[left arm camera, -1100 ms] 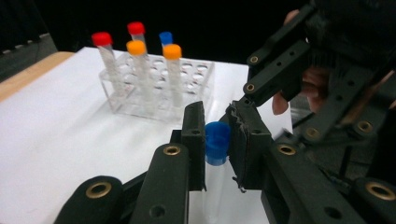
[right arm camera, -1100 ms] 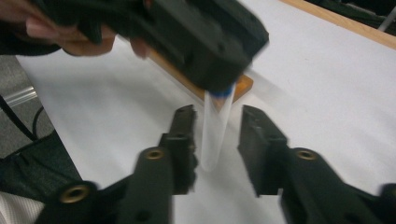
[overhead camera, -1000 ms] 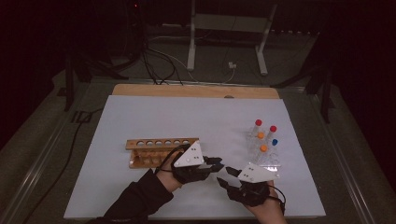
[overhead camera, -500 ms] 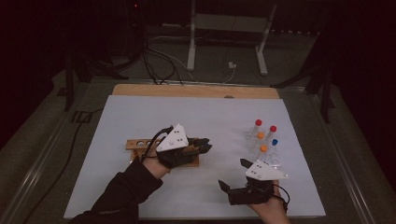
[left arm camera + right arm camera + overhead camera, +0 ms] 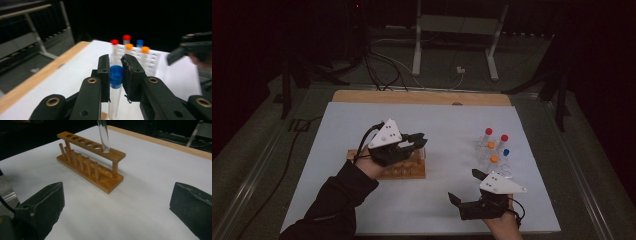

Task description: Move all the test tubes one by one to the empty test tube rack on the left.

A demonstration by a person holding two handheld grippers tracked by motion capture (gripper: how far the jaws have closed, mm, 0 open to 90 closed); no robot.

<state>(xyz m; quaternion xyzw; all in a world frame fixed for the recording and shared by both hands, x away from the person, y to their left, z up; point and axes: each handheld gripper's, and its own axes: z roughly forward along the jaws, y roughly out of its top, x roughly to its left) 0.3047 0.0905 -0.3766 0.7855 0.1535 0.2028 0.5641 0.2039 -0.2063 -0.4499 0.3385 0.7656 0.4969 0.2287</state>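
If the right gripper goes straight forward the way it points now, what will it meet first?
Probably the wooden rack. The right gripper has open jaws aimed at it across bare white table. The rack's near end seems closest, though depth is unclear.

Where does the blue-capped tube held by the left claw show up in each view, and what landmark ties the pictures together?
High view: the blue-capped tube is under the left claw, above the wooden rack; the tube itself is too small to make out.
Left gripper view: centre, blue-capped tube clamped by its cap between the pads.
Right gripper view: top centre, its clear lower end over the rack's end hole; the cap is cut off.
Shared landmark: the white sheet's wooden edge.
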